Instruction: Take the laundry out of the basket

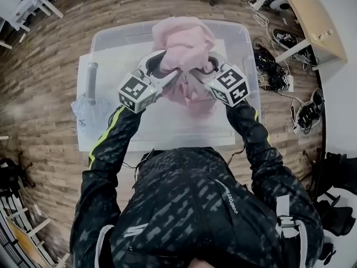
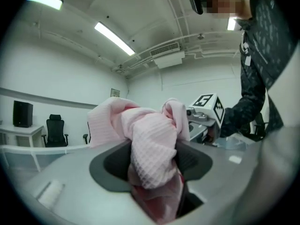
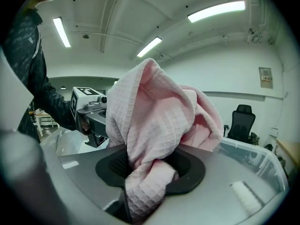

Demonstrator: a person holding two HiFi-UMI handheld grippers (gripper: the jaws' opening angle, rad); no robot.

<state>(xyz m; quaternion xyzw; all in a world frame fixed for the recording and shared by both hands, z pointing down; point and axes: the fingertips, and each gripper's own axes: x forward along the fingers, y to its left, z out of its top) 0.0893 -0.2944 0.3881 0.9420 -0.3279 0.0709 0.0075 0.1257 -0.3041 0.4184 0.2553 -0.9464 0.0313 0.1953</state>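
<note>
The pink waffle-weave cloth hangs between the 2 tongs above the clear plastic basket, which sits on the white surface. The left tongs are clenched on a thick fold of it: in the left gripper view the fabric fills the gap between the dark pads and spills out above and below them. The right tongs grip another bunched fold in the same way, with a roll of cloth squeezed between their pads.

The 2 grips sit near each other on the bundle, and each tool points toward the other. This looks deliberate, since 2 holds share the weight and stop a soft, loose item from sliding out of either one. A big lobe of fabric rises above the grips and a smaller tail droops below them over the basket's inside. From the head view I cannot tell whether that tail is fully clear of the rim.

Through the clear walls no other laundry shows in the basket, so this seems to be the last or only piece. On my reading the removal is well along, and what remains is carrying the cloth sideways past the rim. The main risk is the hanging tail catching on the wall.

A crumpled clear bag lies on the surface beside the basket.
</note>
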